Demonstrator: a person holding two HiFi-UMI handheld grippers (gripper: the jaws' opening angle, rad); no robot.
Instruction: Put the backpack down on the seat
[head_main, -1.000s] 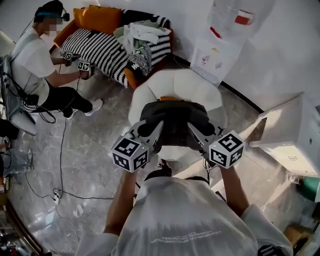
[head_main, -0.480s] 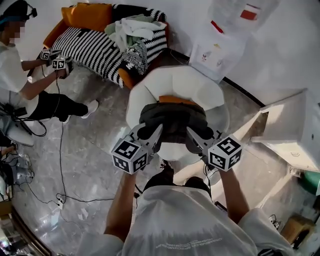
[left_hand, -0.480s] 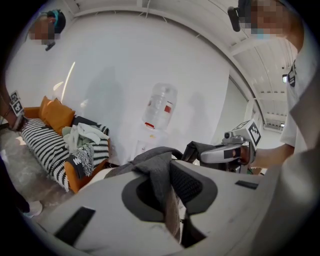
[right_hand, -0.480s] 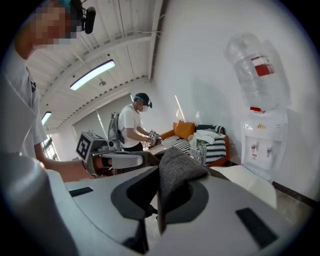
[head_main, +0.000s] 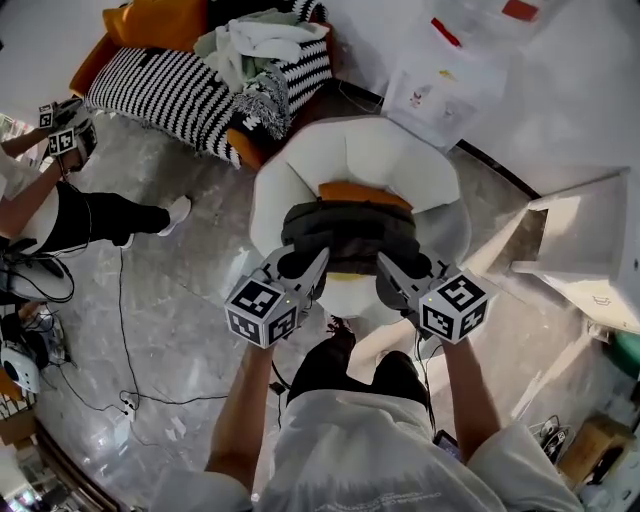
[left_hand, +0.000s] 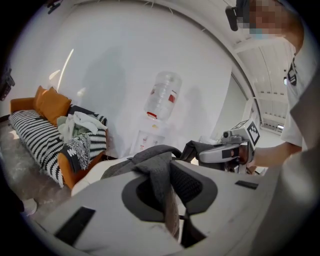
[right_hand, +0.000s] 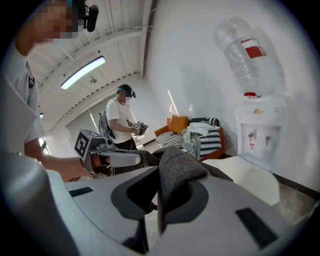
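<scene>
A dark grey backpack (head_main: 349, 234) with an orange panel hangs low over the white armchair seat (head_main: 352, 160); whether it touches the cushion I cannot tell. My left gripper (head_main: 308, 266) is shut on a grey fabric strap (left_hand: 161, 176) at the pack's near left side. My right gripper (head_main: 390, 270) is shut on the other strap (right_hand: 174, 176) at the near right. In the left gripper view the right gripper (left_hand: 226, 152) shows across the pack, and the left gripper (right_hand: 111, 159) shows likewise in the right gripper view. Both straps fill the jaw gaps.
A striped sofa (head_main: 190, 85) with orange cushions and piled clothes stands at the back left. A water dispenser (head_main: 440, 85) is against the wall, a white cabinet (head_main: 585, 265) at the right. Another person (head_main: 55, 195) sits at the left; cables (head_main: 122, 330) trail over the floor.
Both grippers have come down with the backpack towards the armchair seat, still holding the straps. The other person has slid towards the picture's left edge.
</scene>
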